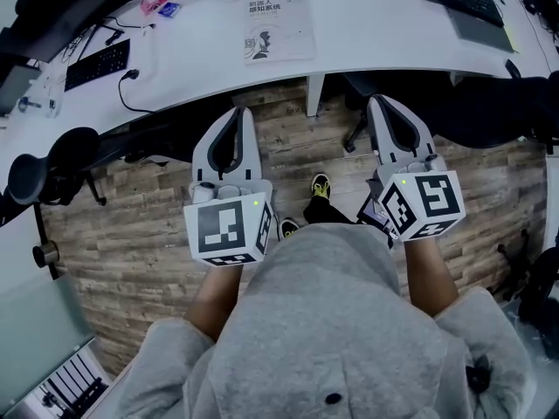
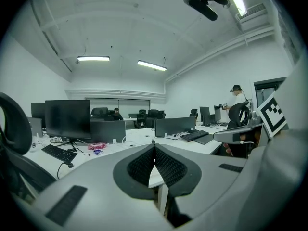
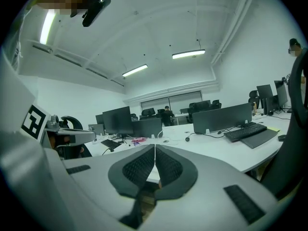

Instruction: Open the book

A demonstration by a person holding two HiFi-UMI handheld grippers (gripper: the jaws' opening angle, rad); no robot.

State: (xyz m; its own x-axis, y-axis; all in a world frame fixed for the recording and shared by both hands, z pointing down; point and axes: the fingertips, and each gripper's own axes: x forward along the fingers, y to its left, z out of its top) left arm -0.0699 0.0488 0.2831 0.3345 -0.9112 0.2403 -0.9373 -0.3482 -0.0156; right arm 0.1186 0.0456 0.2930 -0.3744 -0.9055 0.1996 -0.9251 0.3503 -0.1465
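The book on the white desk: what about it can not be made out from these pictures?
- Head view: the book is too small; its cover print is unreadable and its thickness unclear.
- Left gripper view: the left gripper, shut, covers part of the desk behind it; the book cannot be picked out.
- Right gripper view: the right gripper, also shut, does the same.

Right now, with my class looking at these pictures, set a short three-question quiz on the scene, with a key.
1. True or false: the book on the white desk lies closed.
2. Which one touches the book? A) the left hand-held gripper B) the right hand-held gripper C) neither
3. Fill in the gap: the jaws of both are ____ (apart / together).

Key: 1 true; 2 C; 3 together.
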